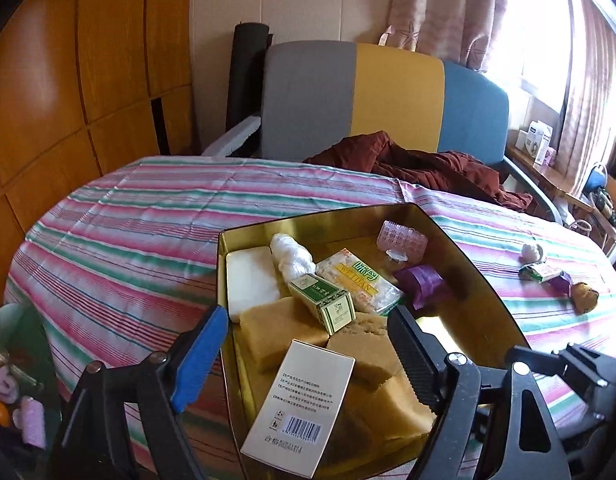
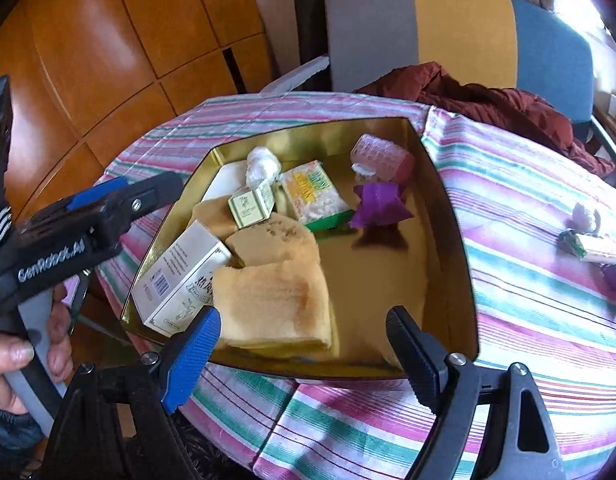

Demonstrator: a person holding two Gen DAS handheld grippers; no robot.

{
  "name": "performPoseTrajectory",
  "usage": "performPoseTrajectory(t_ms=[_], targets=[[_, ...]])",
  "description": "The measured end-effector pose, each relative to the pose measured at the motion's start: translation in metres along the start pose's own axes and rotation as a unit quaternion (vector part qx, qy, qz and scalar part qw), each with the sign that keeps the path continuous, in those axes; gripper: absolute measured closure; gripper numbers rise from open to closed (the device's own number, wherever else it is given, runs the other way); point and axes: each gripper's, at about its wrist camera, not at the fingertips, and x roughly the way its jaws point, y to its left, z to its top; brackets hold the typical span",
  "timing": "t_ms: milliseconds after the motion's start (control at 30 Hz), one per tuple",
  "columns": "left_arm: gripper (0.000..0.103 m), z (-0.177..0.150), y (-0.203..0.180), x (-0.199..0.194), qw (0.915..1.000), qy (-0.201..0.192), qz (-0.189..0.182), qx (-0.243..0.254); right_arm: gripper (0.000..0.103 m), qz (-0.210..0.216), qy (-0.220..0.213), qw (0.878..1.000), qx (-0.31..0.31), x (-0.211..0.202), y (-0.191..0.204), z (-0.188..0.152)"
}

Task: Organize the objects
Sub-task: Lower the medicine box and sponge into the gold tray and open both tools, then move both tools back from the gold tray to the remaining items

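A gold tin box (image 1: 484, 280) (image 2: 452, 240) sits on the striped tablecloth (image 1: 128, 224). In it lie a white barcode carton (image 1: 304, 404) (image 2: 176, 276), yellow sponges (image 1: 276, 328) (image 2: 276, 296), a small green box (image 1: 324, 300) (image 2: 250, 202), a cracker packet (image 1: 360, 280) (image 2: 316, 196), a white block (image 1: 250, 276), a pink hair roller (image 1: 402, 238) (image 2: 382, 158) and a purple piece (image 1: 422, 284) (image 2: 378, 204). My left gripper (image 1: 308, 320) (image 2: 148, 188) hangs open over the tin's near left corner, its pads clear of the carton. My right gripper (image 2: 304, 320) is open above the tin's near rim.
Loose on the cloth to the right lie a white crumpled ball (image 1: 532, 252) (image 2: 586, 216), a green-white packet (image 1: 542, 272) (image 2: 596, 248), a purple wrapper (image 1: 562, 282) and a brown lump (image 1: 586, 298). A maroon cloth (image 1: 428, 164) drapes a grey, yellow and blue chair (image 1: 396, 92) behind. A hand (image 2: 24, 352) holds the left gripper.
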Motion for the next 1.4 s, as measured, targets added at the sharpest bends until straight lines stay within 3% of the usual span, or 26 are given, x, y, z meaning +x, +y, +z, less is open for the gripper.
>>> performPoseTrajectory(t_ms=[667, 967, 1200, 1400], targets=[[0.012, -0.004, -0.029, -0.013, 0.9992, -0.009, -0.012, 0.038, 0.017, -0.038, -0.027, 0.998, 0.042, -0.020, -0.038, 0.003], [0.008, -0.002, -0.041, -0.014, 0.9983, -0.009, -0.023, 0.052, 0.017, -0.091, -0.024, 0.992, 0.082, -0.033, -0.087, 0.006], [0.008, 0.004, -0.053, -0.013, 0.9971, -0.011, -0.044, 0.062, 0.017, -0.150, -0.026, 0.976, 0.154, -0.062, -0.165, 0.005], [0.008, 0.010, -0.074, -0.011, 0.9944, -0.010, -0.061, 0.086, 0.017, -0.219, -0.051, 0.944, 0.240, -0.105, -0.246, -0.004]])
